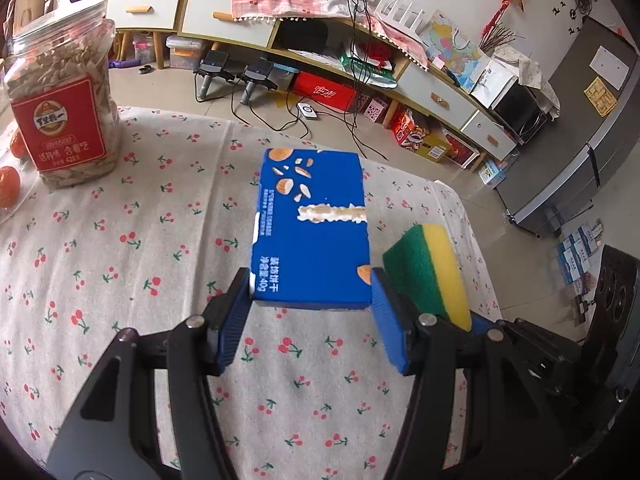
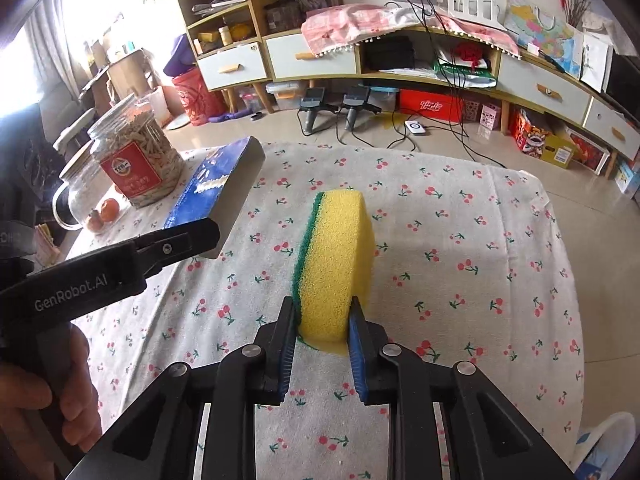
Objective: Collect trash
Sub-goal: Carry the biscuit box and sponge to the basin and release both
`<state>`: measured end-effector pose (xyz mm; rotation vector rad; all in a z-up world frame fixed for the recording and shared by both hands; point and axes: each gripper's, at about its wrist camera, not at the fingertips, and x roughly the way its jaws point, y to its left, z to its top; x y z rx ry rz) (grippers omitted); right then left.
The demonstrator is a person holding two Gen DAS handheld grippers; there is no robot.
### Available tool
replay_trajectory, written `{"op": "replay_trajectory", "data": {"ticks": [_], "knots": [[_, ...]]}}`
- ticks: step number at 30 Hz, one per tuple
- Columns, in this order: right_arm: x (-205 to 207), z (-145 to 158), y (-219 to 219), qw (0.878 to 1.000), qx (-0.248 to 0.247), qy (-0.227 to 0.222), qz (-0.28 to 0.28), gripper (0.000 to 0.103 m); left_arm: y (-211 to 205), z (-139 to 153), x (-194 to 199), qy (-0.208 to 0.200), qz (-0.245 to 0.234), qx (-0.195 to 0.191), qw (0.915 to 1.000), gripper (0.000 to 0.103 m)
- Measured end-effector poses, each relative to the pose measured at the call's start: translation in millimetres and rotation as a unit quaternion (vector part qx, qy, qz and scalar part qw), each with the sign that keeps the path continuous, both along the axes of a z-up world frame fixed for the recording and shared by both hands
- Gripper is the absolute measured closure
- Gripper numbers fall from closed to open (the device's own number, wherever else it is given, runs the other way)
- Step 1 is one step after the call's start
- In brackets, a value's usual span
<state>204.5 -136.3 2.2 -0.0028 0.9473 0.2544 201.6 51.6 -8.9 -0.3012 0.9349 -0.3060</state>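
Note:
My left gripper [image 1: 310, 300] is shut on a blue biscuit box [image 1: 310, 224] and holds it above the cherry-print tablecloth [image 1: 120, 260]. The box also shows in the right wrist view [image 2: 218, 184], at the left, held by the left gripper [image 2: 208, 240]. My right gripper [image 2: 324, 320] is shut on a yellow and green sponge [image 2: 334, 264], held on edge above the cloth. The sponge also shows in the left wrist view [image 1: 428, 272], just right of the box.
A plastic jar of snacks with a red label [image 1: 60, 104] stands at the table's far left, with small oranges [image 1: 8, 184] beside it. A glass jug [image 2: 76, 196] stands behind the jar. Past the table's far edge are the floor, cables and low cabinets [image 2: 400, 64].

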Motion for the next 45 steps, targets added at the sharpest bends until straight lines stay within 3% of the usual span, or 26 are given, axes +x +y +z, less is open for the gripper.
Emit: {"op": "replay_trajectory", "data": {"ticks": [15, 32, 37, 45], "knots": [[-38.3, 33.8, -58.0, 0.998, 0.048, 0.001, -0.046, 0.079, -21.6, 15.9, -45.9, -0.012, -0.017, -0.007, 0.9998, 0.043], [-111.7, 98.3, -156.8, 0.985, 0.121, -0.046, -0.114, 0.078, -69.8, 42.7, -103.0, -0.027, -0.059, -0.036, 0.9973, 0.043], [-139.9, 116.3, -224.5, 0.972, 0.136, -0.063, -0.181, 0.078, -94.9, 43.6, -117.1, -0.024, -0.082, -0.049, 0.9951, 0.043], [-191.9, 118.7, -348.0, 0.933, 0.162, -0.065, -0.314, 0.077, -160.1, 39.9, -132.7, -0.008, -0.147, -0.059, 0.9874, 0.043]]}}
